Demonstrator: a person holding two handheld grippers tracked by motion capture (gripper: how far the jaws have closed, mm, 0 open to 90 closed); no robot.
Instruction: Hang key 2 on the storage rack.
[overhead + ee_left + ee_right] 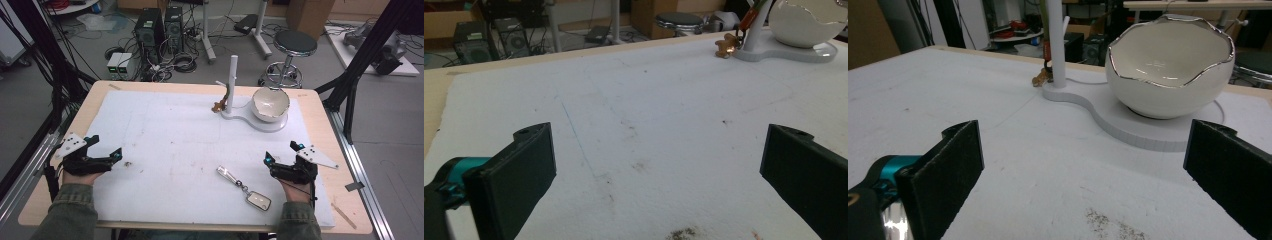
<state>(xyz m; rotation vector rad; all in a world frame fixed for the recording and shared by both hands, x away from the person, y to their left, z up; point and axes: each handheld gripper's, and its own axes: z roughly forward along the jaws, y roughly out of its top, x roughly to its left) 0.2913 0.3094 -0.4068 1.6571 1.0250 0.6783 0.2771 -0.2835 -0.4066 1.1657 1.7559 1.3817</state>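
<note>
A lab room with computer towers [159, 27], cables on the floor and a stool [295, 46] lies behind a wooden table [325, 107] covered by a white mat [165, 135]. At the far side of the mat, right of centre, stands a white stand [265, 122] with an upright post [232, 82] and a bowl [270, 104] shaped like a cracked eggshell with a silver rim. A small brown charm [218, 106] hangs at the foot of the post, just left of it.

The left gripper [105, 150] rests at the near left of the mat, held in the left hand [80, 176], with its jaws spread wide and nothing between them; its own view shows bare, lightly stained mat between the two black pads [519, 175]. The right gripper [282, 154] rests at the near right in the right hand [295, 192], jaws likewise wide apart and empty; its view looks toward the bowl [1168, 70] and the post [1055, 45].

A keychain [244, 187] lies flat on the near mat, just left of the right gripper and apart from it: a clear oblong tag at its far left end, a short chain, then a dark rounded tag at its near right end. It is well apart from the stand and from the left gripper
</note>
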